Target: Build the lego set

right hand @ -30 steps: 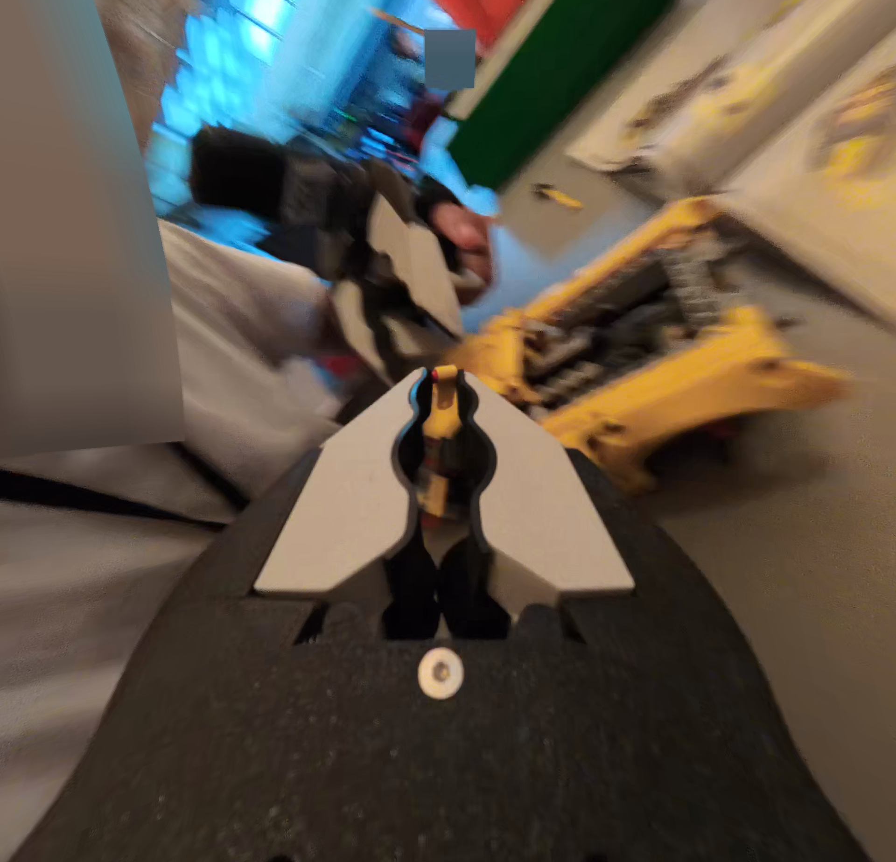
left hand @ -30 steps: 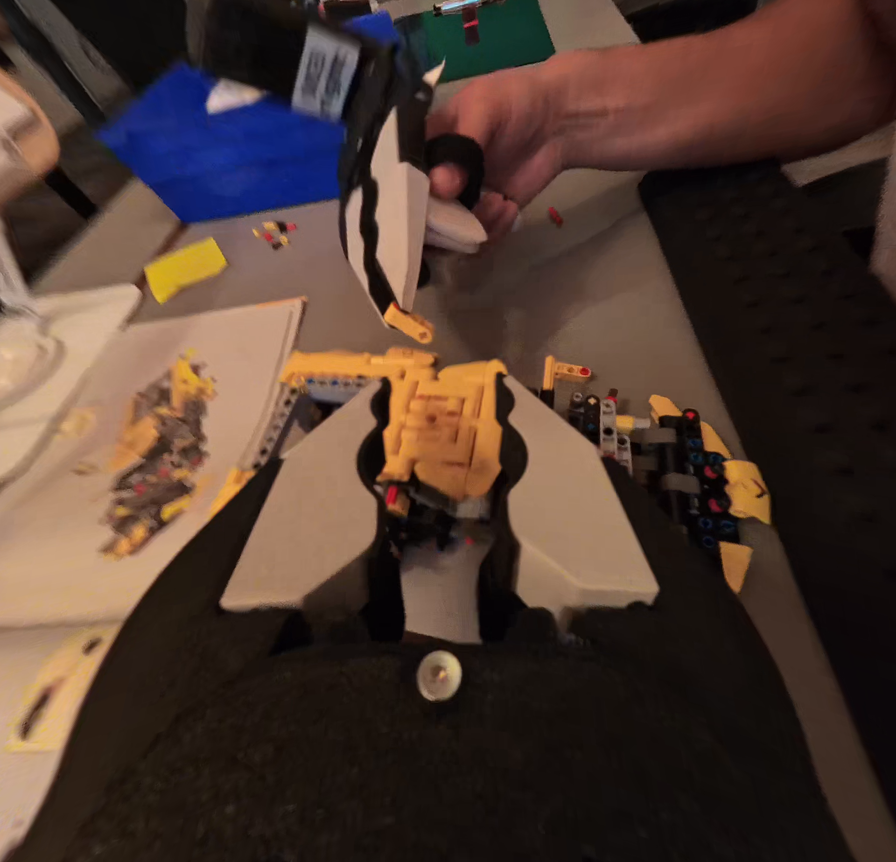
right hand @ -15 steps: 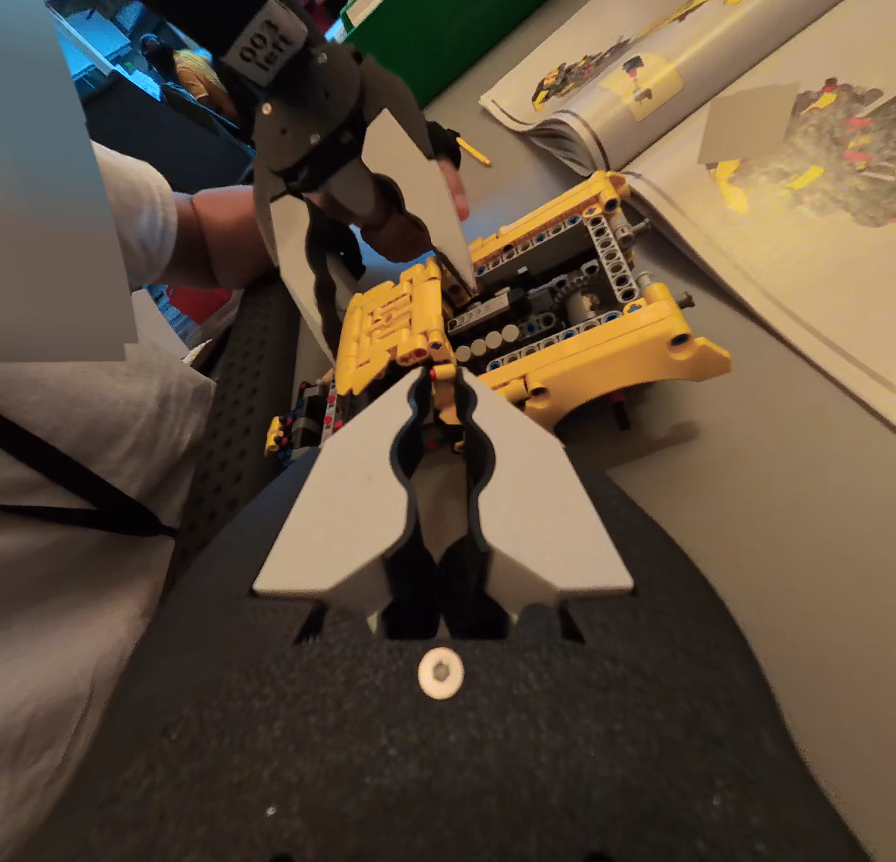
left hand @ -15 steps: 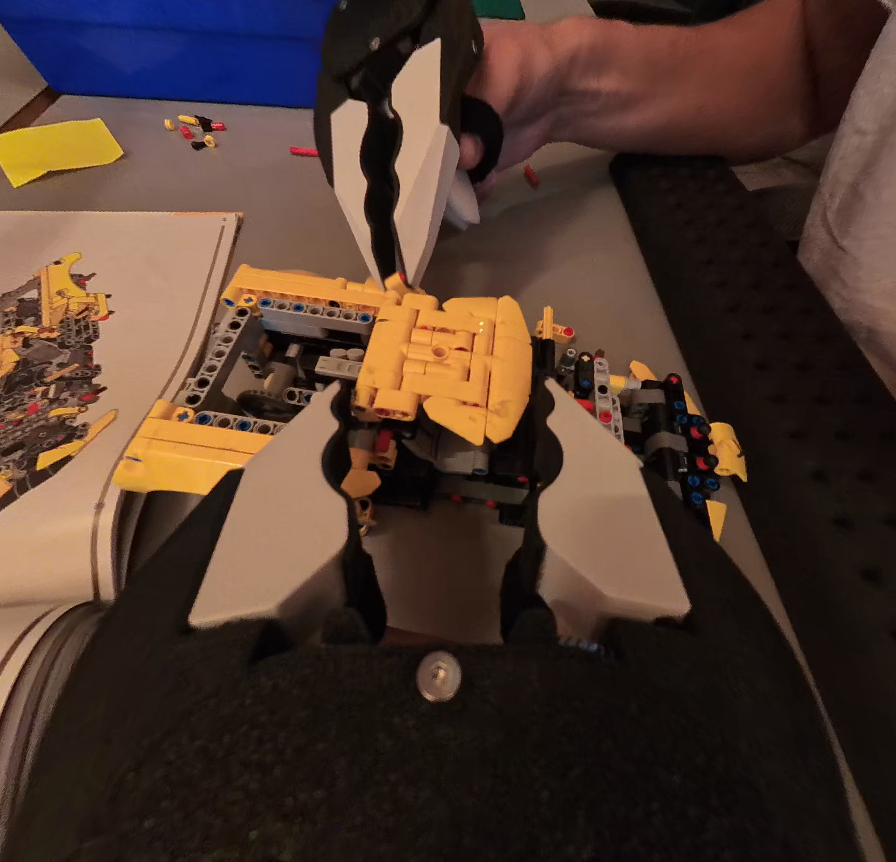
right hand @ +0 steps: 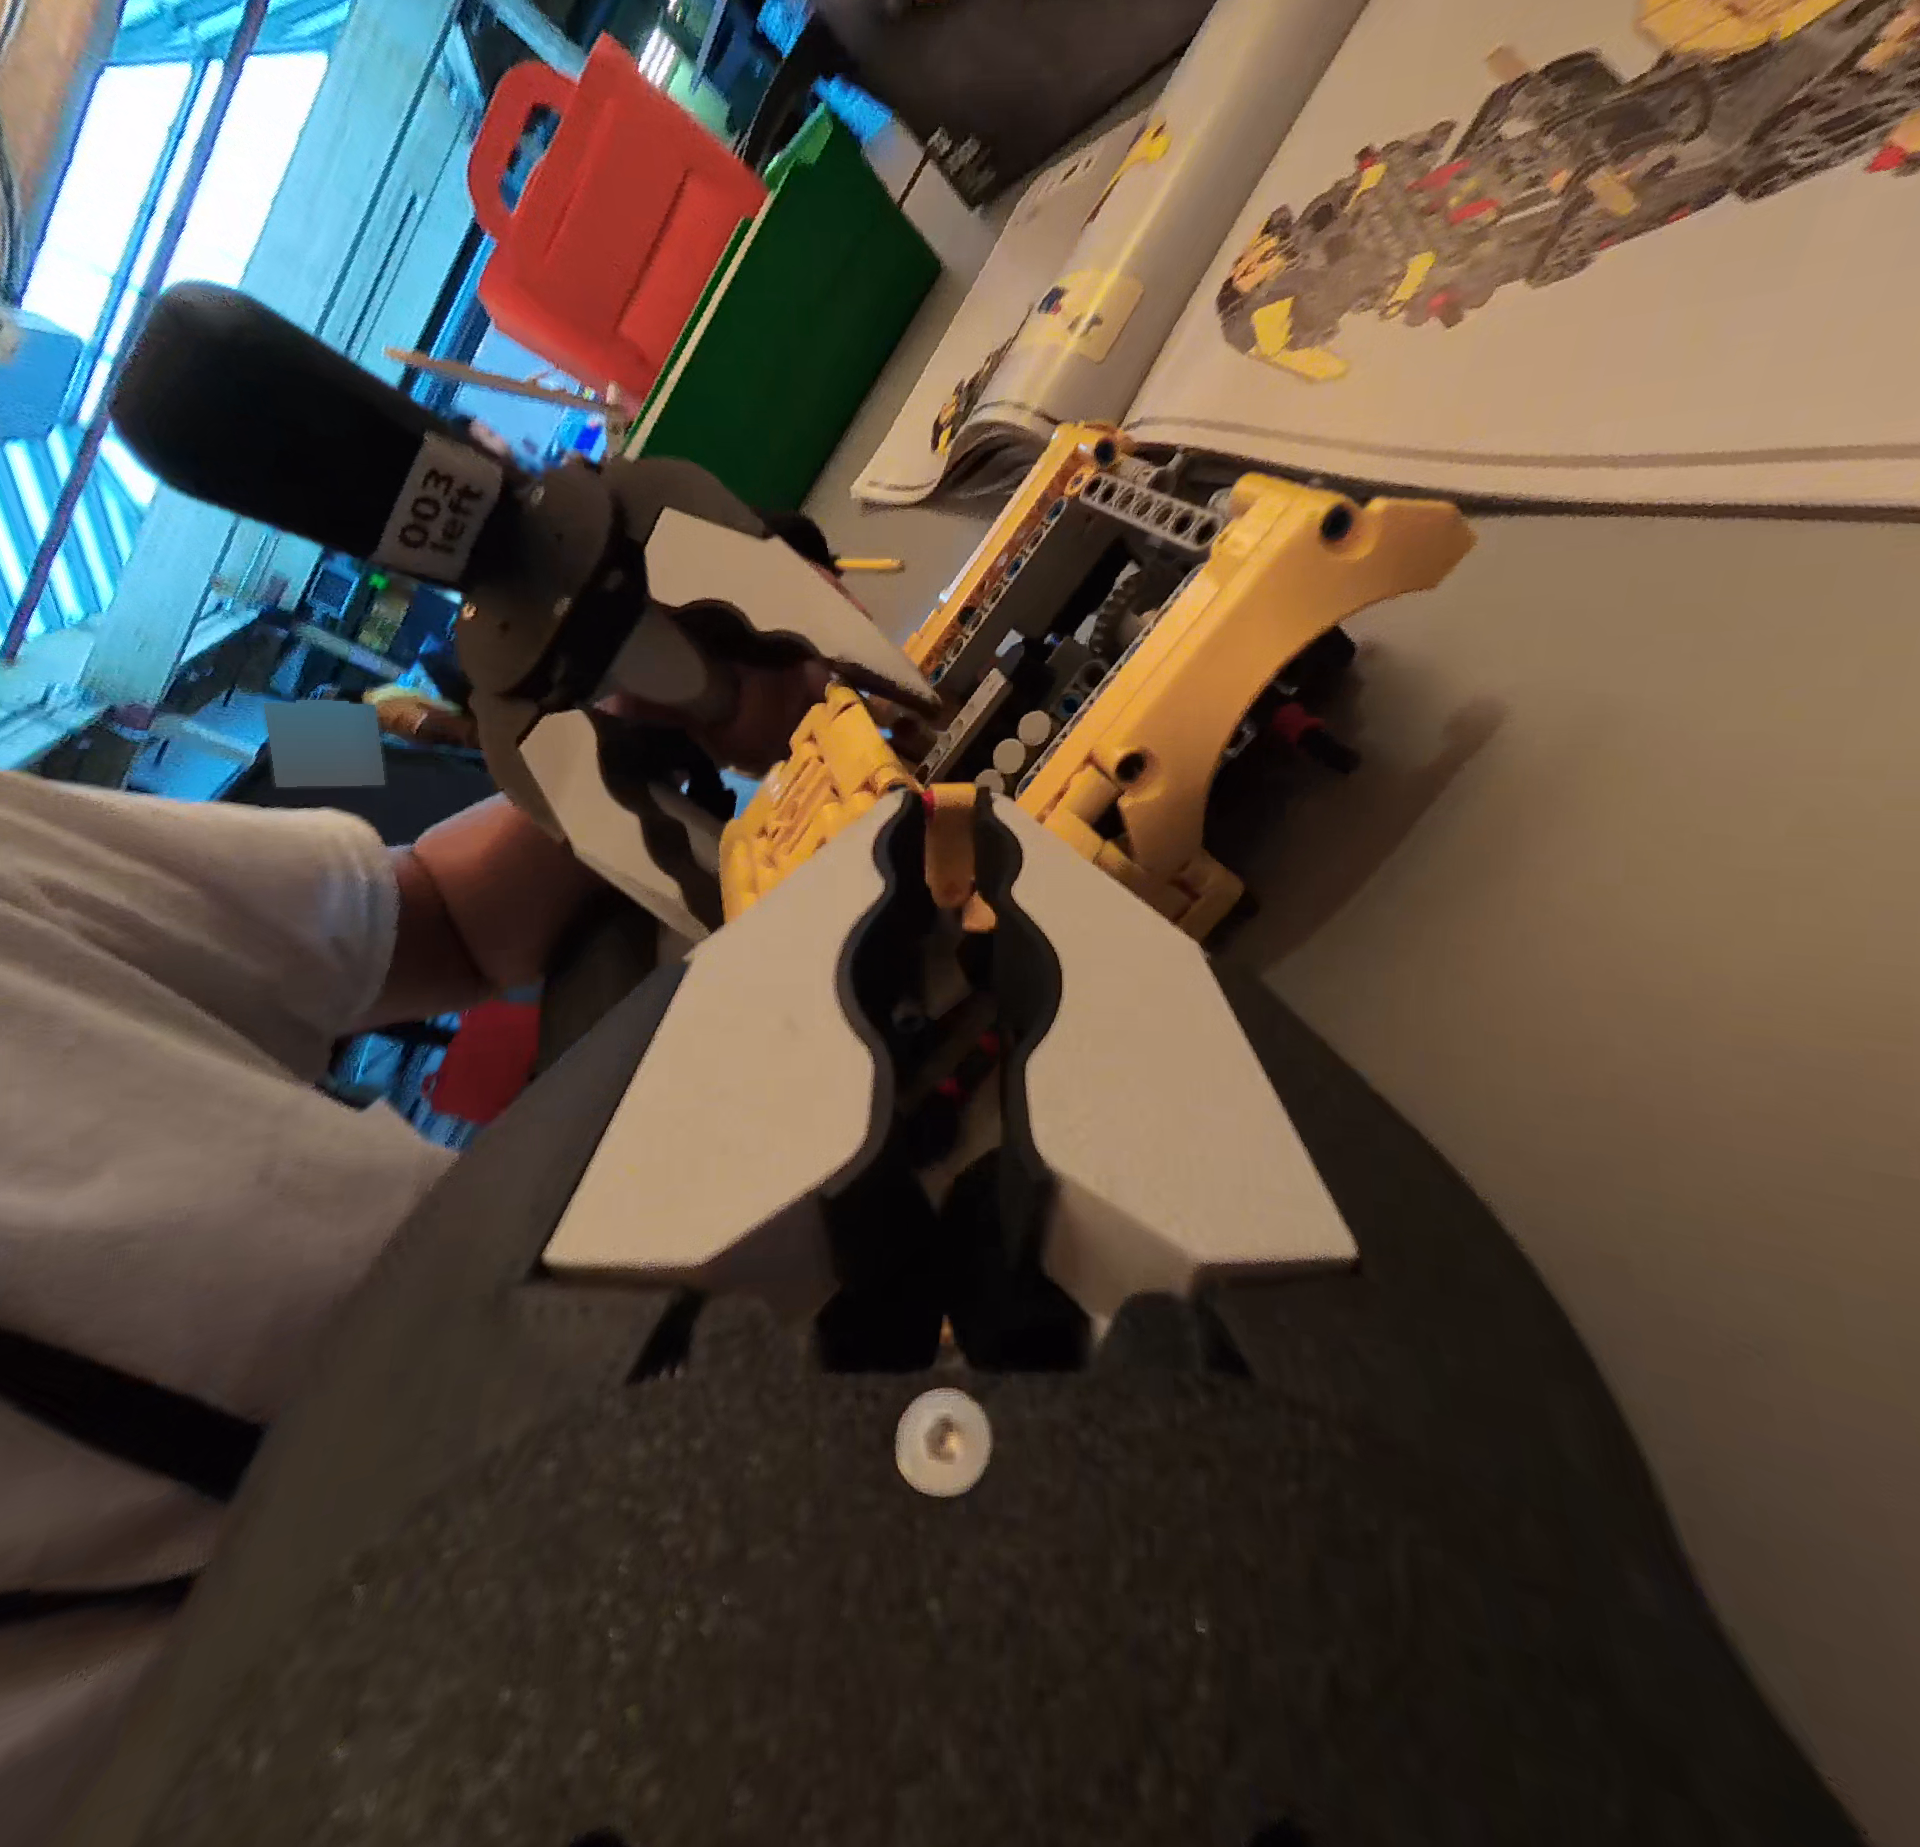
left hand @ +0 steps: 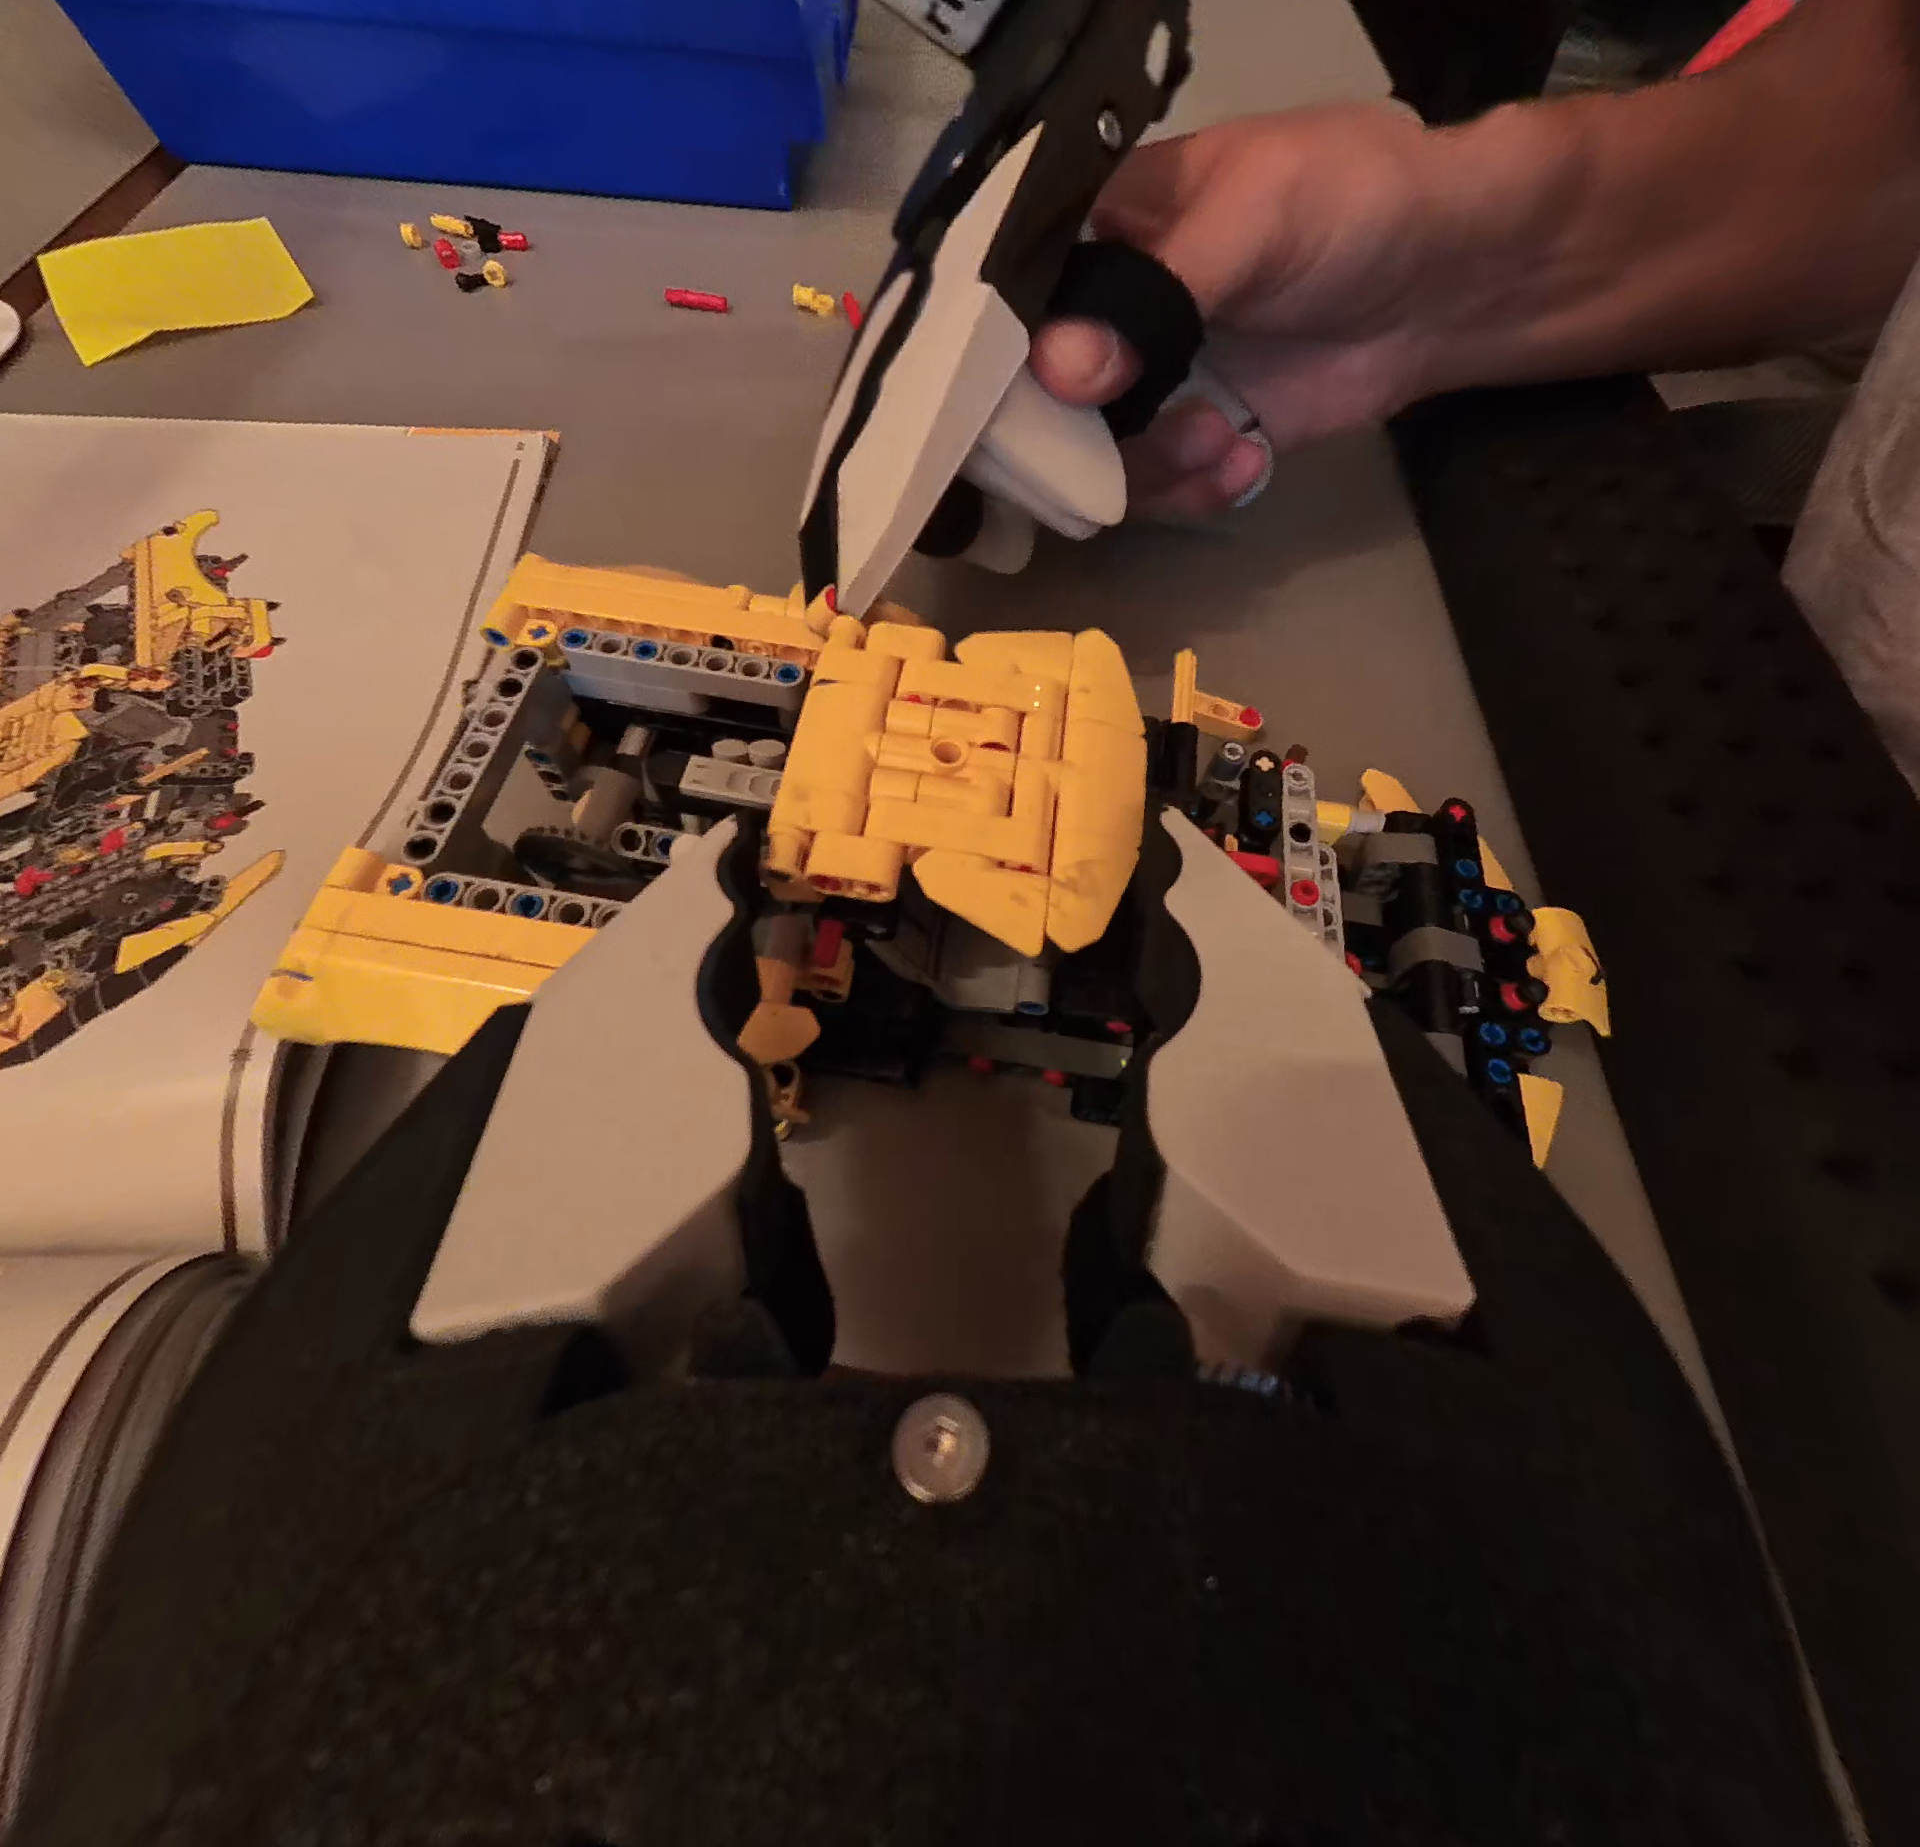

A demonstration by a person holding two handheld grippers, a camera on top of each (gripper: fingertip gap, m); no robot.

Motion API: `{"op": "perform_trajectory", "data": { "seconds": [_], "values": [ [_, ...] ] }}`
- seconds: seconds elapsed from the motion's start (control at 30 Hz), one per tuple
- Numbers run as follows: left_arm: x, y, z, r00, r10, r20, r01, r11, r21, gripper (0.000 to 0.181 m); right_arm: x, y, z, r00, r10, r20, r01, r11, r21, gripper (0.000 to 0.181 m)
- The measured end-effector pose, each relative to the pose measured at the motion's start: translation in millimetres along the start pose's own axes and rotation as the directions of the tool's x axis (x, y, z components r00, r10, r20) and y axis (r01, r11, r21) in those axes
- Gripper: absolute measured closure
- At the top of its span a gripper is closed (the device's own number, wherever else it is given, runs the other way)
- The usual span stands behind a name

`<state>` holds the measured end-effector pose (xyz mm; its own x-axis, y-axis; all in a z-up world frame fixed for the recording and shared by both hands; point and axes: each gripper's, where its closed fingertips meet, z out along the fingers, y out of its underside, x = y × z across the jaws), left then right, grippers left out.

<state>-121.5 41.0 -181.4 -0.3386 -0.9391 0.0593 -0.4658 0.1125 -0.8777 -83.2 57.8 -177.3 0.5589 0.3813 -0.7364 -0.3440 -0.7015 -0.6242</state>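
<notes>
The yellow and black lego vehicle model [left hand: 956, 758] lies on the grey table and also shows in the right wrist view [right hand: 1226, 654]. My left gripper [left hand: 945, 836] is open, its two fingers standing either side of the model's yellow cab block; it also shows in the right wrist view [right hand: 821, 810]. My right gripper [right hand: 951, 808] is shut on a small yellow piece with a red pin [right hand: 951, 847]. In the left wrist view the right gripper [left hand: 831, 592] points down, its tip touching the far yellow beam just behind the cab.
An open instruction booklet [left hand: 208, 758] lies left of the model. A blue bin [left hand: 416, 52], a yellow paper [left hand: 171, 285] and several loose small pieces [left hand: 468, 249] lie behind. A black mat [left hand: 1714, 862] lies to the right. Green [right hand: 790, 322] and red [right hand: 613, 208] bins stand farther off. The tips of one gripper are about 5 cm away from the tips of the other.
My right gripper came down with the yellow piece onto the model's far beam. My left gripper's fingers spread wider around the cab.
</notes>
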Motion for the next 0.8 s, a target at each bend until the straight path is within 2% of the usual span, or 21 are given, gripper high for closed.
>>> {"op": "perform_trajectory", "data": {
  "seconds": [0.17,0.23,0.3,0.4,0.5,0.6,0.67,0.8],
  "values": [
    [0.8,-2.6,3.1,0.999,-0.041,0.026,0.041,0.999,-0.006,0.108,1.7,-1.5,-1.7,0.999,-0.003,-0.046,0.007,0.996,0.088,0.172],
    [3.1,-8.1,2.4,0.995,-0.098,-0.033,0.099,0.995,0.026,0.108,1.2,-1.1,-2.0,0.999,-0.007,-0.041,0.011,0.995,0.094,0.173],
    [0.1,-25.1,-2.8,0.968,-0.211,-0.137,0.225,0.97,0.097,0.109,-0.4,-0.5,0.1,1.0,-0.004,-0.012,0.005,0.996,0.092,0.173],
    [-19.1,-45.7,-3.4,0.919,-0.34,-0.202,0.372,0.916,0.15,0.134,-2.8,0.1,2.8,1.0,-0.018,0.021,0.016,0.996,0.087,0.172],
    [-24.5,-38.6,10.0,0.923,-0.328,-0.2,0.346,0.937,0.058,0.147,-6.0,2.0,6.0,0.998,-0.025,0.056,0.021,0.997,0.074,0.172],
    [-30.0,-39.1,12.2,0.913,-0.344,-0.221,0.356,0.934,0.017,0.15,-6.5,1.1,7.8,0.997,-0.012,0.071,0.007,0.997,0.072,0.172],
    [-32.5,-37.6,9.5,0.909,-0.352,-0.221,0.364,0.931,0.012,0.15,-6.4,0.8,7.4,0.996,0.004,0.087,-0.01,0.998,0.069,0.172],
    [-41.6,-34.5,-1.4,0.945,-0.304,-0.122,0.312,0.949,0.047,0.15,-7.3,-2.4,5.3,0.992,0.036,0.117,-0.045,0.996,0.08,0.172]
  ]
}}
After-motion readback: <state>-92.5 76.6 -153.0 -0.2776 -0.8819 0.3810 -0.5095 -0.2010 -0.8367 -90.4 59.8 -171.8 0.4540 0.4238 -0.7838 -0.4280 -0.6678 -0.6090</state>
